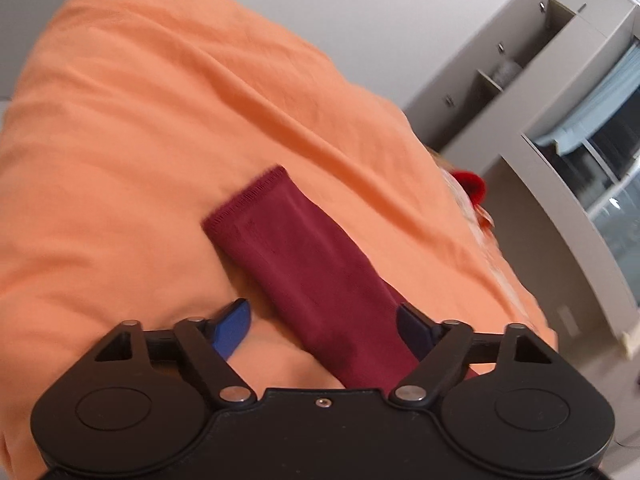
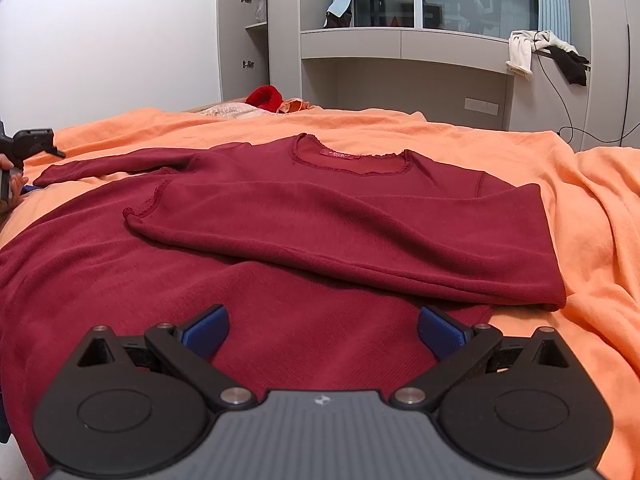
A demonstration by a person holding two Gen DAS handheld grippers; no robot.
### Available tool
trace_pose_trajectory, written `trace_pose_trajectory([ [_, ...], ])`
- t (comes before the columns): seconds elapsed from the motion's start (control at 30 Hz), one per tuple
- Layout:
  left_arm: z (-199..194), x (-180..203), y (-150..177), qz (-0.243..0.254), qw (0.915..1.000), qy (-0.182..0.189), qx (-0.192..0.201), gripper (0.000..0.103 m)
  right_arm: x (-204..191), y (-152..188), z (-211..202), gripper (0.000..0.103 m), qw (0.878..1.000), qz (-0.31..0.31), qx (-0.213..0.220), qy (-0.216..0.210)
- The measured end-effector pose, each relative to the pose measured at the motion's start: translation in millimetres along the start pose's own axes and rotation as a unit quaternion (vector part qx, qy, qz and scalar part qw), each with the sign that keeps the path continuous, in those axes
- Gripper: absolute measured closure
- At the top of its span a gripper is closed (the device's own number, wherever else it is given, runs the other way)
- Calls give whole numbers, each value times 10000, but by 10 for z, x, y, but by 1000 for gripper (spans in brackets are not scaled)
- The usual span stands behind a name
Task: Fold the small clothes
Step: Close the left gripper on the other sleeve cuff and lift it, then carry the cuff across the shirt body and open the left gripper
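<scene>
A dark red long-sleeved shirt [image 2: 320,216] lies on the orange bedspread [image 2: 520,148], neck away from me. Its right sleeve is folded across the chest. Its left sleeve [image 2: 120,164] stretches out to the left. In the left wrist view that sleeve [image 1: 304,272] lies between the open blue pads of my left gripper [image 1: 324,320], cuff pointing away. The left gripper also shows at the left edge of the right wrist view [image 2: 28,144]. My right gripper [image 2: 324,332] is open and empty, just above the shirt's lower body.
Grey cupboards and a window shelf [image 2: 400,40] stand behind the bed. Clothes [image 2: 540,52] hang over the shelf's right end. A red item and pillows [image 2: 264,100] lie at the bed's far edge. A cable [image 2: 560,92] runs down the wall.
</scene>
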State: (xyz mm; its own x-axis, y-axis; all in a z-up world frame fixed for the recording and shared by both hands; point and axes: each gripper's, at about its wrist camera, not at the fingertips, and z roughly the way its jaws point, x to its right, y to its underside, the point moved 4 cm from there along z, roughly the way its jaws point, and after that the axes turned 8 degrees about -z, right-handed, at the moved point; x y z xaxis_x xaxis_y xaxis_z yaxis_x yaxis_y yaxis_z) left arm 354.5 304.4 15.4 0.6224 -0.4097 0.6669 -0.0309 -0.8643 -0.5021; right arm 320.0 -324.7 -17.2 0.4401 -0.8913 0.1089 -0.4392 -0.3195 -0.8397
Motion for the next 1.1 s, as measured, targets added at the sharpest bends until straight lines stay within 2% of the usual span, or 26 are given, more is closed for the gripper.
trace_pose_trajectory([
  [0.07, 68, 2, -46, -105, 9995, 97, -274, 3, 0, 2, 10, 0, 10000, 0, -8, 9],
  [0.1, 124, 20, -57, -142, 9991, 126, -387, 1, 0, 2, 9, 0, 10000, -1, -8, 11],
  [0.17, 224, 54, -80, -119, 9991, -41, -411, 1, 1, 3, 9, 0, 10000, -6, -6, 13],
  [0.23, 247, 79, -73, -116, 9996, -201, -186, 4, 4, 5, 12, 0, 10000, -2, -2, 14],
  [0.3, 212, 70, -45, -170, 9988, -412, 183, 18, 6, 3, 8, 0, 10000, 1, 7, 9],
  [0.4, 168, -5, -13, -347, 9959, -535, 635, 53, 8, -1, 6, 0, 10000, 14, 20, 9],
  [0.47, 164, -98, -26, -701, 9928, -615, 753, 93, 12, 1, 3, 0, 10000, 6, 18, 12],
  [0.57, 173, -144, -103, -991, 9908, -464, 801, 99, 16, -2, -5, 0, 10000, -5, 23, 30],
  [0.73, 1, 232, -170, -204, 9935, 154, 1108, 100, 13, -12, -16, 0, 10000, 8, 28, 51],
  [0.83, -182, 567, -147, 370, 9900, 614, 1217, 100, 13, -20, -29, 0, 10000, 12, 40, 73],
  [0.9, -341, 806, -70, 775, 9846, 979, 1221, 100, 15, -29, -53, 0, 9999, 19, 86, 111],
  [1.0, -584, 1204, 115, 1511, 9698, 1540, 1134, 100, 39, -76, -151, 0, 9992, 79, 332, 230],
  [1.1, -875, 1626, 433, 2330, 9435, 2086, 1096, 100, 92, -142, -256, 0, 9974, 134, 579, 415],
])
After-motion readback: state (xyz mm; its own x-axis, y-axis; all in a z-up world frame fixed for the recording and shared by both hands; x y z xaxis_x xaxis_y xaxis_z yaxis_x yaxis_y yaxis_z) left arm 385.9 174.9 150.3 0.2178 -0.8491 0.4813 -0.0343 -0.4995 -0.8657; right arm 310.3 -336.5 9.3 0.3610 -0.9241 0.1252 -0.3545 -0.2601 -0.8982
